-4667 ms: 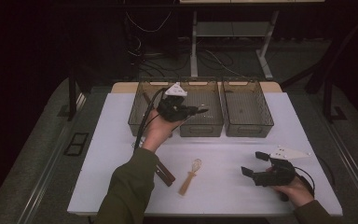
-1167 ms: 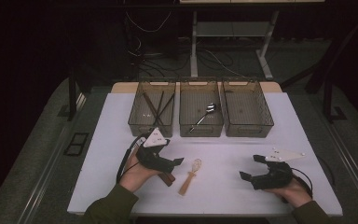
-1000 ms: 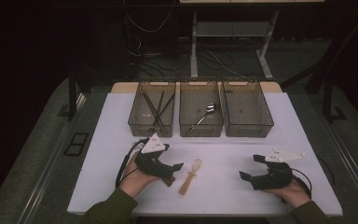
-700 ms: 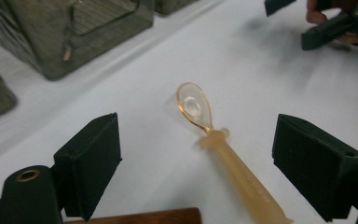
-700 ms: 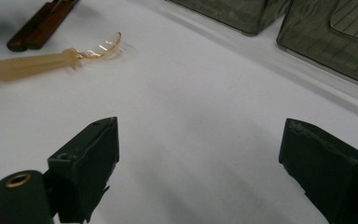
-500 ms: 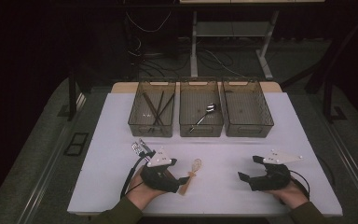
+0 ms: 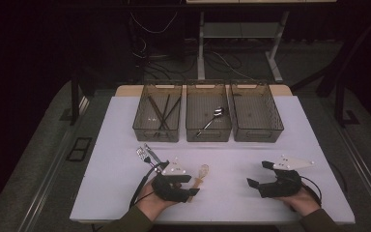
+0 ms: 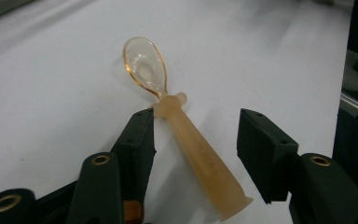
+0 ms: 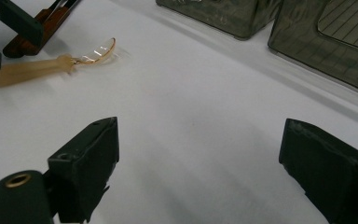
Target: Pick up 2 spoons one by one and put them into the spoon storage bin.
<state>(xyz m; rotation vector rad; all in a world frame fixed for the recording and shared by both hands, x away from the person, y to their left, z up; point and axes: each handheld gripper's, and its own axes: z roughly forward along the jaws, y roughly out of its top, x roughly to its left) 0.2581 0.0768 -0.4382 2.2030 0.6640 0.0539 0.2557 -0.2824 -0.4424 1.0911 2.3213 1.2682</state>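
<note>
Left gripper (image 8: 193, 158) is down on the white table (image 7: 111, 145) with its jaws straddling the amber spoon's (image 8: 186, 140) handle. They have just been closing in, and the left jaw sits right against the neck of the spoon while the right jaw stands apart from the handle, so no clamp yet. The spoon lies flat, bowl pointing to 11 o'clock in the left gripper view. From the high view it sits low on the table at about 6 o'clock, bowl poking out past the gripper. At 10 o'clock from it lies a metal fork (image 7: 145, 153). Over at 3 o'clock, well apart, the right gripper (image 7: 263, 176) rests on the table, jaws wide apart around nothing. Up at 12 o'clock stand three grey bins (image 7: 207, 133) in a row.
</note>
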